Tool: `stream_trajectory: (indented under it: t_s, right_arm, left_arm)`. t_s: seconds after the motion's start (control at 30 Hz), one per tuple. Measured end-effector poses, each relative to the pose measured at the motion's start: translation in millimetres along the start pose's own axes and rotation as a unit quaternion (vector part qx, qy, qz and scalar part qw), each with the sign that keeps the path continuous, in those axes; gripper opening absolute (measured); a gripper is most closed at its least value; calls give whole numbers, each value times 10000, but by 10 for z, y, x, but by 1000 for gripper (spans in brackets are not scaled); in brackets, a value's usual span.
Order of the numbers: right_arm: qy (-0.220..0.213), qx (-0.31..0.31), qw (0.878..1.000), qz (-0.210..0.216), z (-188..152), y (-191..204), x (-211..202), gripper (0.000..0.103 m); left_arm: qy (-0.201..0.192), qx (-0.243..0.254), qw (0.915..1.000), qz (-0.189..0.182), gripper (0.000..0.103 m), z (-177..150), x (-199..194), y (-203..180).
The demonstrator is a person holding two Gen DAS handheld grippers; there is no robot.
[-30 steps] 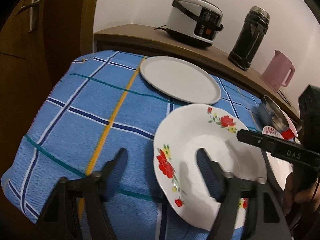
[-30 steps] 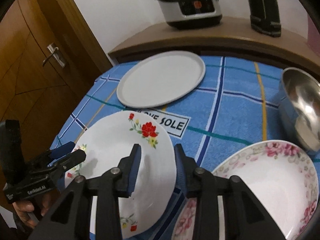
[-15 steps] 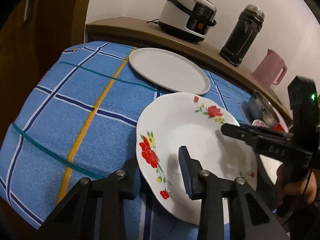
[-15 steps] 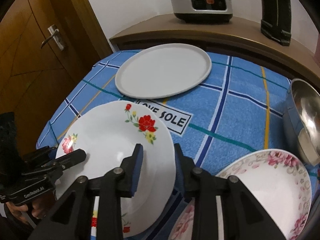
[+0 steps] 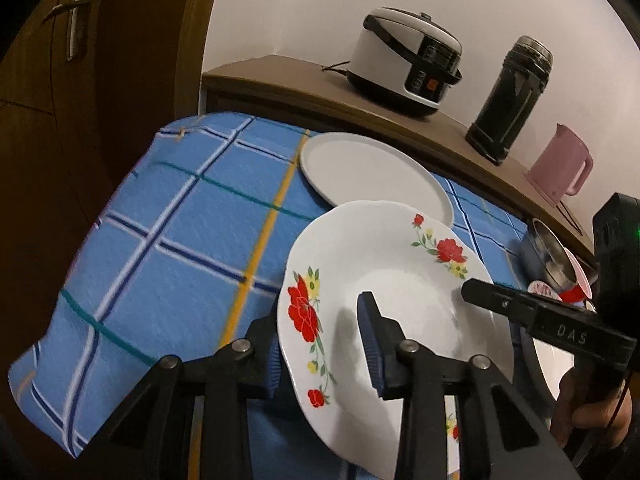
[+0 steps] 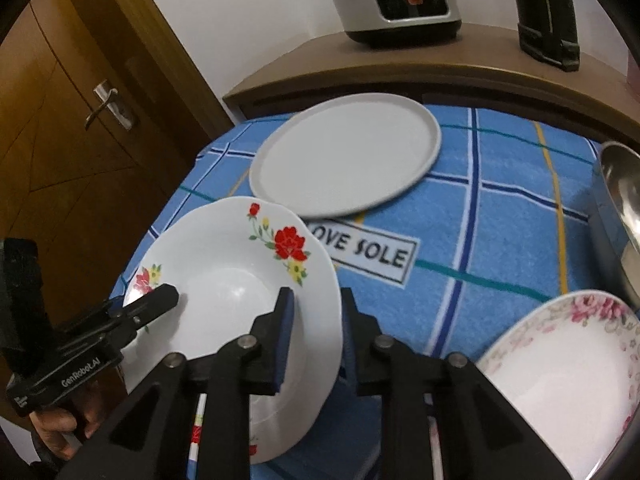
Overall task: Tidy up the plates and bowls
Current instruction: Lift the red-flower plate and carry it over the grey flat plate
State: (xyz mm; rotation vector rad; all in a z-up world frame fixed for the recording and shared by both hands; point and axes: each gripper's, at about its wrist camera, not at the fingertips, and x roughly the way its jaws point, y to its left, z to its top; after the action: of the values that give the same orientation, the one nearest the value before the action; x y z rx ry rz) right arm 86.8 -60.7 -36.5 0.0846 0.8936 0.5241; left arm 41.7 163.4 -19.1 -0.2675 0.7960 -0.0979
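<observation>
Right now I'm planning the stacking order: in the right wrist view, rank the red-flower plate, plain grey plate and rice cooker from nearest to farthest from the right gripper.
1. Red-flower plate: clamped in the right gripper, at its right rim.
2. Plain grey plate: farther back on the cloth, centre.
3. Rice cooker: on the shelf behind the table.

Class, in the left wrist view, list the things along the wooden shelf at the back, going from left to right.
Rice cooker → black flask → pink jug.
</observation>
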Motion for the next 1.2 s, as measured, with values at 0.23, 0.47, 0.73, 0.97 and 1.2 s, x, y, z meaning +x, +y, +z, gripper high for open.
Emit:
stream_trajectory:
  t_s: [0.23,0.47,0.73,0.97,1.2]
  right_arm:
    - [-125,332,9994,22,237,5,43,23]
    - [-373,572,9976,-143,540,-122,-4,23]
    - [-865,1161,9882,-495,771,-334,82,23]
    - [-959,1632,9790,-757,914,-514,361,23]
    - [-1047,1778,9735,-984,982,-552,493,23]
  left_arm:
    - [-214,257,9994,-1,36,368,83,14]
    - [-383,590,9974,-166,36,774,312,-120]
    - [-280,813,9958,-305,36,1144,800,-203]
    - [-40,920,9954,-266,36,1353,1265,-190]
    - [90,803,9961,-343,37,1432,1538,-161]
